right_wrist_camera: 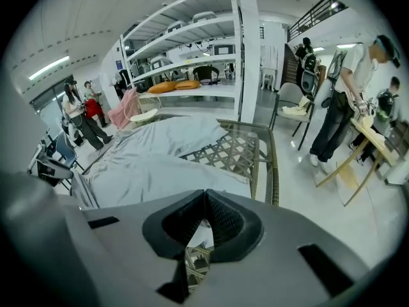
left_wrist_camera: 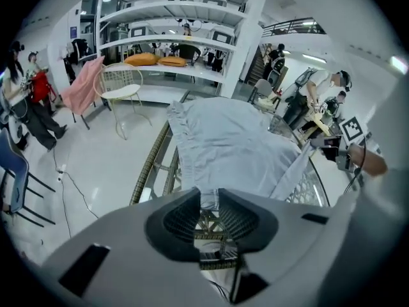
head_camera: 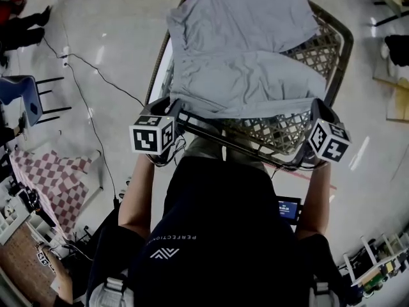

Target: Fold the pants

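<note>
My left claw (left_wrist_camera: 209, 200) pinching the pants (head_camera: 246, 75) at their near left corner, right claw (right_wrist_camera: 204, 194) pinching the near right, along the counter (head_camera: 342, 50) near edge.

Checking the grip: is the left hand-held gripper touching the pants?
Touching. The left gripper view shows the pants with their edge pinched inside the left hand-held gripper.

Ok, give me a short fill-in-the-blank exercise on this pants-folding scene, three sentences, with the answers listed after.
1. The grey pants are spread over a lattice-topped ____.
2. The left hand-held gripper and the right hand-held gripper each pinch the near edge of the ____.
3. In the head view, the person's shirt is ____ in colour.

Missing words: table; pants; black.
</note>
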`<state>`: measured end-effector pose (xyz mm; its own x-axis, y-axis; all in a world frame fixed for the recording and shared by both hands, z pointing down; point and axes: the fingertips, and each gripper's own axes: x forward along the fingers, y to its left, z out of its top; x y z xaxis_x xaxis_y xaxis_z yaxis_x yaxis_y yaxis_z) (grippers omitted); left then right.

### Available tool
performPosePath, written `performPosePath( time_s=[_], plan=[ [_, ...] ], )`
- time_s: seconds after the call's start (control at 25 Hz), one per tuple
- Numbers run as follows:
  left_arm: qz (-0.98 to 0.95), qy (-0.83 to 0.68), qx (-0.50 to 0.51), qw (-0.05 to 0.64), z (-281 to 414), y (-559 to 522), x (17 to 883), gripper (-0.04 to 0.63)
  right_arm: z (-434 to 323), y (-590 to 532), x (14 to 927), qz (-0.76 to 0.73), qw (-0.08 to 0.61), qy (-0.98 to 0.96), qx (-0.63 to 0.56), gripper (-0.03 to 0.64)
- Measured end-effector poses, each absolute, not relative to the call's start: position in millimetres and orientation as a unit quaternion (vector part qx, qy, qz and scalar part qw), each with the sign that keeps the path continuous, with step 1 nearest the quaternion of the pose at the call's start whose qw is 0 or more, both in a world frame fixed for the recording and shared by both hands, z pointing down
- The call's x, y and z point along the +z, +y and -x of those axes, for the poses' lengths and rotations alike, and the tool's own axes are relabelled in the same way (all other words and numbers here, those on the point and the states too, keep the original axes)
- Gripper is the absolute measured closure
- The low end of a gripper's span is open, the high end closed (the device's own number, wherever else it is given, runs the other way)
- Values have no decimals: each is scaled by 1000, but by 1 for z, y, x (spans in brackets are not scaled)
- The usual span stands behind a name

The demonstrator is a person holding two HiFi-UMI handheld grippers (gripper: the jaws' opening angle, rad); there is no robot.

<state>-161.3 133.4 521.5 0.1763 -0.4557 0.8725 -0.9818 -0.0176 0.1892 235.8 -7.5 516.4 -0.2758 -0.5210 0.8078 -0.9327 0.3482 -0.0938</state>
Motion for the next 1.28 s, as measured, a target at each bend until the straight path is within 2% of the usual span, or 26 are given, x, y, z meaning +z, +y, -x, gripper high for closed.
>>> performPosePath(
  time_s=[1.28],
  plan=[
    [-680, -580, 289, 343, 186, -44, 495, 503, -158, -170, 496, -475, 320, -788, 226, 575]
  ],
)
